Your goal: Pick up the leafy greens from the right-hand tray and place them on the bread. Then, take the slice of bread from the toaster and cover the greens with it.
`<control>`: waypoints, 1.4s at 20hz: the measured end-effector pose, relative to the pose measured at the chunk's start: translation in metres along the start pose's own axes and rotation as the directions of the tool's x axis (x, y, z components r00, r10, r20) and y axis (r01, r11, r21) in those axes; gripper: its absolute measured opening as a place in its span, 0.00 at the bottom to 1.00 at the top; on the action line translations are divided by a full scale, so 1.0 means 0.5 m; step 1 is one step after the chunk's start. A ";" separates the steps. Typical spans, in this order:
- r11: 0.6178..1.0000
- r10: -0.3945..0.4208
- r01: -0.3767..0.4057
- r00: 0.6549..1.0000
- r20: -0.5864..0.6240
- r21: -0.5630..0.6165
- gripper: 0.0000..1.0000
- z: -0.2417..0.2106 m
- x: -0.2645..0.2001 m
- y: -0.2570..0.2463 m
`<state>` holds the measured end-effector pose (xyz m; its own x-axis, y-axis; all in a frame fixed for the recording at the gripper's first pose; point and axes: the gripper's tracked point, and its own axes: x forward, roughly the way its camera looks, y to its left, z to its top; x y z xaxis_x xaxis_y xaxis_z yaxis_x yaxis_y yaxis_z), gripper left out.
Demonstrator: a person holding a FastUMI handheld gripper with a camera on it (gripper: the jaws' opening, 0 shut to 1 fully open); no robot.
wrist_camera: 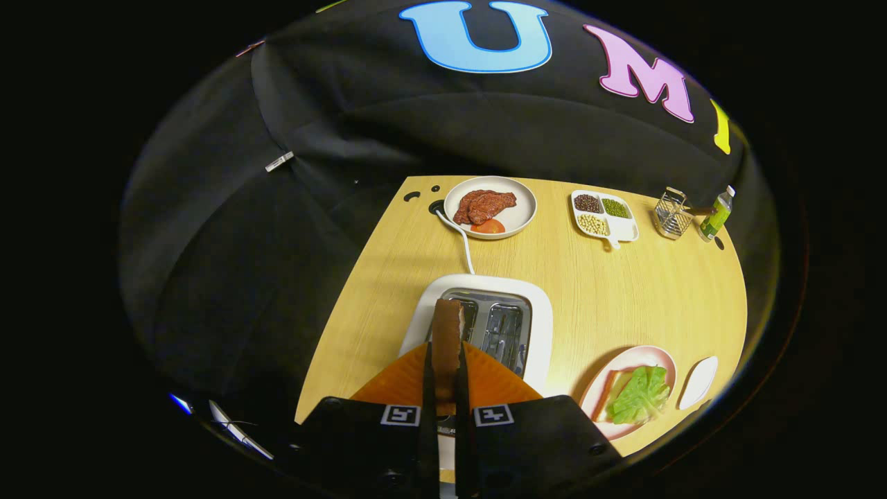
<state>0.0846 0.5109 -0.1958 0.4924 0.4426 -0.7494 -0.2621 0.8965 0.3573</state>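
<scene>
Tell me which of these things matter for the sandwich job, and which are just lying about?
In the job: hand-held gripper shut on bread slice; toaster; leafy greens on bread, pink plate.
Lying about: meat plate, bean tray, wire basket, bottle.

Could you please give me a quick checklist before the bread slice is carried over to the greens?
1. Tongs shut on the bread slice: ok.
2. Slice lifted out of the toaster slot: ok, it stands above it.
3. Leafy greens already on the bread on the pink plate: ok.
4. Table path between toaster and plate free: ok.
5. Grip firm enough for carrying: cannot tell.
</scene>
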 end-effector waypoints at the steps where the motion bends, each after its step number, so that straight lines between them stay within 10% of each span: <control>1: 1.000 0.009 -0.009 1.000 0.005 0.004 0.14 0.007 -0.015 0.000; 12: 0.998 0.064 -0.067 0.977 0.201 0.009 0.13 0.125 -0.234 -0.117; 24: 0.976 -0.169 0.151 0.979 0.111 0.156 0.14 -0.075 -0.245 -0.479; 28: 0.973 -0.095 0.071 0.990 0.100 0.219 0.13 -0.139 -0.188 -0.487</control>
<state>0.0447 0.2498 -0.2511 0.5958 0.3557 -0.7201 -0.0388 0.9083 0.4165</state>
